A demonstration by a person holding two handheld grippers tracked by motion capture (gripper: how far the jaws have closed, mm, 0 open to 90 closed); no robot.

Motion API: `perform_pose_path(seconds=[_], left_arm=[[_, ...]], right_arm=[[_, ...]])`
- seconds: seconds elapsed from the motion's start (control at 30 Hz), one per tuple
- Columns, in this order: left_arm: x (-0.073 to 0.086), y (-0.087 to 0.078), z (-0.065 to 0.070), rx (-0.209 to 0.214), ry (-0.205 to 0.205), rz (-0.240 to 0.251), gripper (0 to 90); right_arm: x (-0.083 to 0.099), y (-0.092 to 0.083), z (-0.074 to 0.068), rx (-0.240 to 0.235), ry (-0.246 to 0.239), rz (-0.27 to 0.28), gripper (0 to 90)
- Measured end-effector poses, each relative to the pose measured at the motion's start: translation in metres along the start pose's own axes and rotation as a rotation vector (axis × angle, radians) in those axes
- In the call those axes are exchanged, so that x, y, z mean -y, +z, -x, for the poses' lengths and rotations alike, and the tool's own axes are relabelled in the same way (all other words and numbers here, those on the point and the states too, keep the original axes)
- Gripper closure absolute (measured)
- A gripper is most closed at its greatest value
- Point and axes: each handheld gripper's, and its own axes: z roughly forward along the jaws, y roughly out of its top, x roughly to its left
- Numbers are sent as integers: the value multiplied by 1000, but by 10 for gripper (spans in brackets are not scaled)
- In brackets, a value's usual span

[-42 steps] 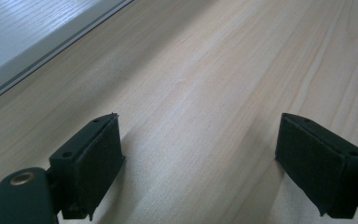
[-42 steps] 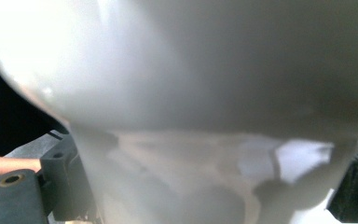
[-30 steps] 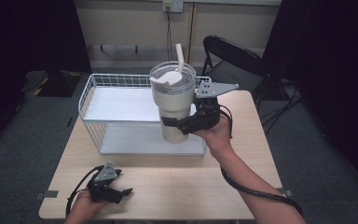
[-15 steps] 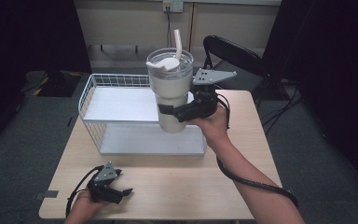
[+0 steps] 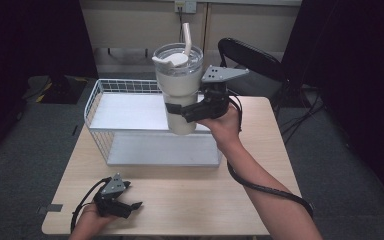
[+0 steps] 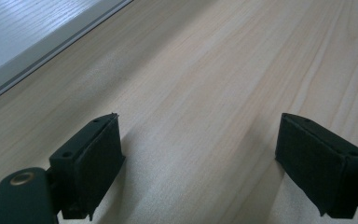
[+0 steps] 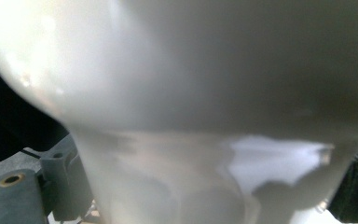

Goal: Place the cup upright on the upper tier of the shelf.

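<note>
Big cream cup [image 5: 179, 95] w/ lid & straw up in the air, above the white wire basket [image 5: 100, 100], standing straight. Right gripper [image 5: 177, 111] squeezing cup's lower part, jaws on both sides. Left gripper [image 5: 130, 207] down on table [image 5: 195, 200], well in front of basket, jaws wide apart, holding nothing.

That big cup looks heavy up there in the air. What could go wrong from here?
The right gripper clamps the tall cream tumbler low on its narrow base, so the wide top might tip or slip out. Held above the white wire basket, its bottom could catch the rim on the way down. A tilt might also spill through the straw lid.
</note>
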Motion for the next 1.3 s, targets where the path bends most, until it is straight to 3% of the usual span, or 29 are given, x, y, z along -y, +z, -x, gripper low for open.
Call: perform_pose_path(seconds=[0.23, 1.3], left_arm=[[0, 0, 0, 0, 0, 0, 138], [0, 0, 0, 5, -2, -1, 137]], right_arm=[[-1, 7, 7, 28, 26, 15, 101], [2, 30, 34, 129, 31, 36, 100]])
